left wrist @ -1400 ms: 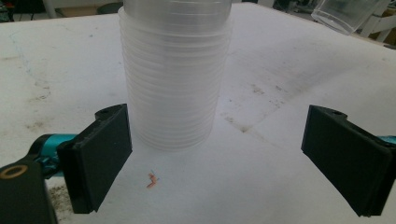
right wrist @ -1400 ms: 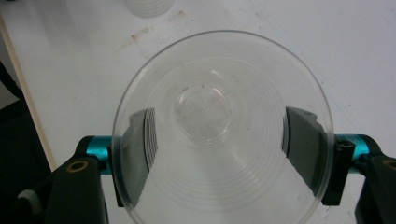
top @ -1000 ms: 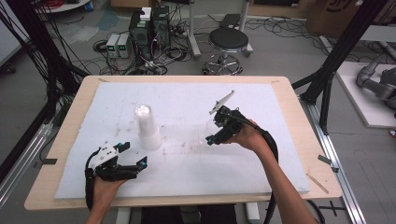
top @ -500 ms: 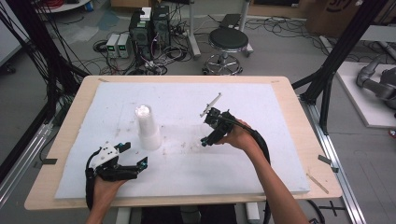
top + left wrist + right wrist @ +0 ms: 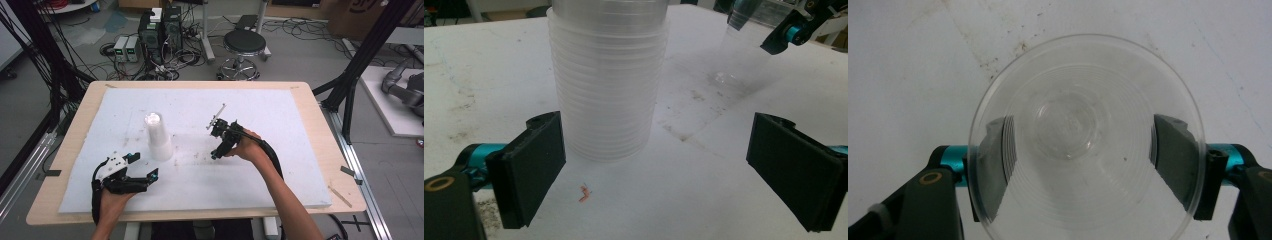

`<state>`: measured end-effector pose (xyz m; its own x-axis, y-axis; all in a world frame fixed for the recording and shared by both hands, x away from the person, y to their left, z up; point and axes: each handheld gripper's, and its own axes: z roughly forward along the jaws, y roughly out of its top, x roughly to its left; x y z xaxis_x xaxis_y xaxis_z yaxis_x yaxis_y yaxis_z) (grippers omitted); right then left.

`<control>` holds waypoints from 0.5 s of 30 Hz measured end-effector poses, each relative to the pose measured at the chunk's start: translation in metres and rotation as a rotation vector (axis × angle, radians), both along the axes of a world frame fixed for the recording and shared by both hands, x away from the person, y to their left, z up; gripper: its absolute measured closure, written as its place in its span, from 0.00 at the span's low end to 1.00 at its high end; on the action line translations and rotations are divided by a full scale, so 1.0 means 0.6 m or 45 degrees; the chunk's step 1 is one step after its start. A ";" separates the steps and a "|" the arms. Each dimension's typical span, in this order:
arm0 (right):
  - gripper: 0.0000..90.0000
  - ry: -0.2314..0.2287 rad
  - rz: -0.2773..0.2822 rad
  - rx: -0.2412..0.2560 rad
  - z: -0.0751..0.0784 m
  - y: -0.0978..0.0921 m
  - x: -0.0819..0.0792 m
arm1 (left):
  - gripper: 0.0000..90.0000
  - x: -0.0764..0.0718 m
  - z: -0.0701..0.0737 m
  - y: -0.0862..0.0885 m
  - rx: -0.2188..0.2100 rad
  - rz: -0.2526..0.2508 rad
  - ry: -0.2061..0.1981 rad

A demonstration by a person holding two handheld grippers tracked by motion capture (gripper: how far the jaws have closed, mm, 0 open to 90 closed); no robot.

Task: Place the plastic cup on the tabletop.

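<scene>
While the left tongs (image 5: 659, 170) gape beside the unlabelled cup stack (image 5: 606, 80), the right tongs (image 5: 1083, 165) pinch a clear cup (image 5: 1087, 137).

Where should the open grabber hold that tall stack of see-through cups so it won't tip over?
Probably low on the cup stack, one jaw on each side of its round wall. The left gripper already faces it level with the white table, jaws wide open, so slide straight forward. A high grip might topple it.

One overhead, two tongs-mounted close-ups
</scene>
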<state>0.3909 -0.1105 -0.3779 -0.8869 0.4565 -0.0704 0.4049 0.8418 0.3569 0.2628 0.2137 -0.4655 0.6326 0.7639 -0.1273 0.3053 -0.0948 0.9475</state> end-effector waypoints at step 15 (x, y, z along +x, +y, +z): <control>0.29 -0.023 0.006 0.013 -0.005 0.013 0.004 | 0.10 0.000 0.000 0.000 -0.002 0.004 0.005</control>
<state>0.3932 -0.1030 -0.3811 -0.8877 0.4531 -0.0816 0.3944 0.8399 0.3729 0.2629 0.2134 -0.4656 0.6300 0.7655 -0.1310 0.3090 -0.0923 0.9466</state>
